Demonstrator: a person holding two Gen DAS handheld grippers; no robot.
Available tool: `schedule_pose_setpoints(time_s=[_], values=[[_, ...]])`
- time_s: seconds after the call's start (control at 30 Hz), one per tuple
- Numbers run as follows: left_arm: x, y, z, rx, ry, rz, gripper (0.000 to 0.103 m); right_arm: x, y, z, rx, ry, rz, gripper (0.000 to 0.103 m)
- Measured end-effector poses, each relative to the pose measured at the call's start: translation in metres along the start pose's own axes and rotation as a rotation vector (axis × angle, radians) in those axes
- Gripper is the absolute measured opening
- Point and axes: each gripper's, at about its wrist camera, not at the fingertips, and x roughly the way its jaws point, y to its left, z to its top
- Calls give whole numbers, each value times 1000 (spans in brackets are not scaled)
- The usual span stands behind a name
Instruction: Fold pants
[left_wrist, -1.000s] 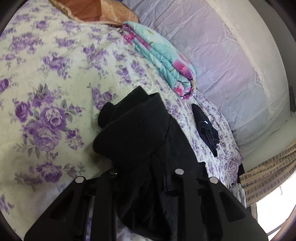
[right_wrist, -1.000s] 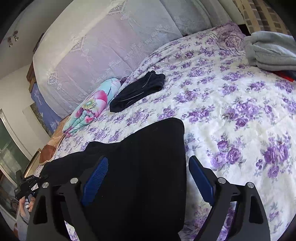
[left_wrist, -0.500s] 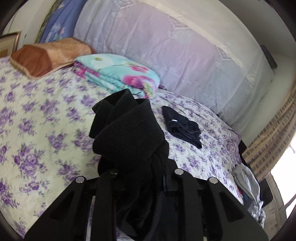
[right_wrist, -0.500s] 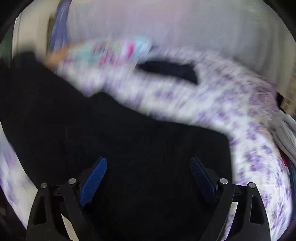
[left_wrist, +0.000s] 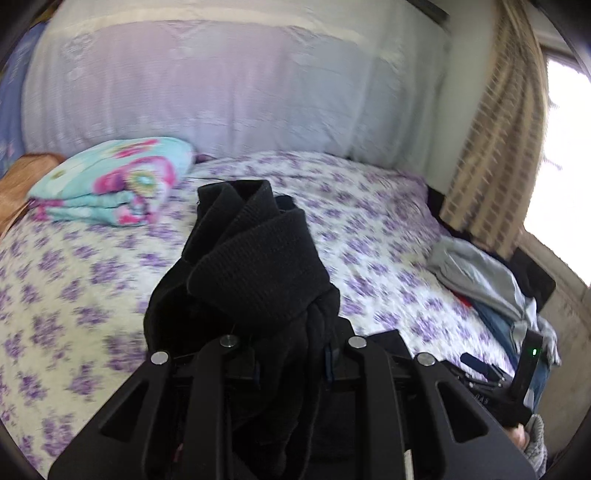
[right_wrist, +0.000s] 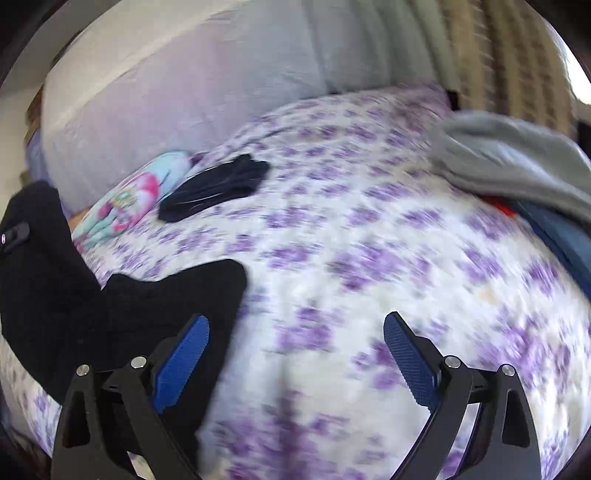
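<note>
Left gripper (left_wrist: 291, 363) pinches a thick bunch of the black pants (left_wrist: 255, 266), jaws narrow on the cloth, ribbed waistband flopping forward above the floral bedspread (left_wrist: 369, 236). Right gripper (right_wrist: 295, 354) is empty, jaws opening wide, nothing between the blue pads (right_wrist: 406, 354); it sits over bare bedspread just beside the pants' free edge (right_wrist: 177, 295). The rest of the pants hangs or trails toward the left of the right wrist view. Folded dark garment (right_wrist: 218, 188) and grey clothes pile (right_wrist: 509, 158) lie further up the bedspread, well apart from the pants.

Likely step: carrying the folded bundle. To do it well, keep the left pinch firm, catch the loose edge with the right, and set it flat on clear bedspread without dragging.
</note>
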Motion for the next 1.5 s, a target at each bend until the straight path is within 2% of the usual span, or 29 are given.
schedule_pose_setpoints(time_s=[0.13, 0.27, 0.33, 0.4, 0.47, 0.53, 0.6, 0.7, 0.8, 0.87, 0.97, 1.03, 1.1, 1.17, 1.2, 1.27, 1.3, 1.4, 1.5], values=[[42, -66, -26, 155, 65, -18, 21, 5, -35, -14, 127, 26, 64, 96], [86, -113, -80, 335, 201, 50, 23, 4, -39, -17, 146, 8, 109, 96], [93, -123, -100, 393, 245, 73, 36, 4, -38, -18, 141, 5, 120, 97], [78, -130, -107, 404, 230, 19, 72, 5, -39, -17, 147, 3, 135, 98], [58, -133, -105, 413, 184, -38, 84, 3, -41, -17, 157, -3, 148, 98], [40, -133, -100, 423, 122, -43, 84, 4, -43, -15, 163, -7, 155, 98], [23, -120, -89, 384, 68, -27, 89, 4, -43, -14, 161, -6, 151, 98], [21, -89, -72, 283, 61, 37, 90, -2, -30, -3, 120, -27, 103, 98], [38, -48, -55, 129, 139, 88, 90, -15, 15, 26, -33, -81, 102, 98], [47, -27, -50, 71, 178, 102, 90, -18, 50, 45, -115, -100, 117, 98], [58, -13, -60, 75, 214, 142, 90, -3, 95, 59, -206, -76, 124, 98], [61, -10, -73, 101, 242, 163, 90, 17, 115, 54, -275, -17, 80, 98], [73, -2, -90, 130, 311, 170, 90, 45, 114, 37, -339, 62, -33, 98], [74, 10, -106, 118, 331, 160, 92, 67, 90, 18, -325, 133, -81, 98], [71, 16, -111, 106, 323, 140, 93, 74, 70, 11, -262, 184, -43, 99], [64, 22, -114, 90, 307, 94, 93, 73, 46, 8, -136, 227, 41, 99], [59, 24, -113, 77, 297, 75, 93, 69, 46, 10, -137, 224, 30, 99], [37, 29, -103, 41, 233, 22, 93, 38, 64, 17, -204, 111, -34, 99], [13, 44, -85, 4, 131, 59, 93, -5, 91, 24, -265, 1, 30, 99]])
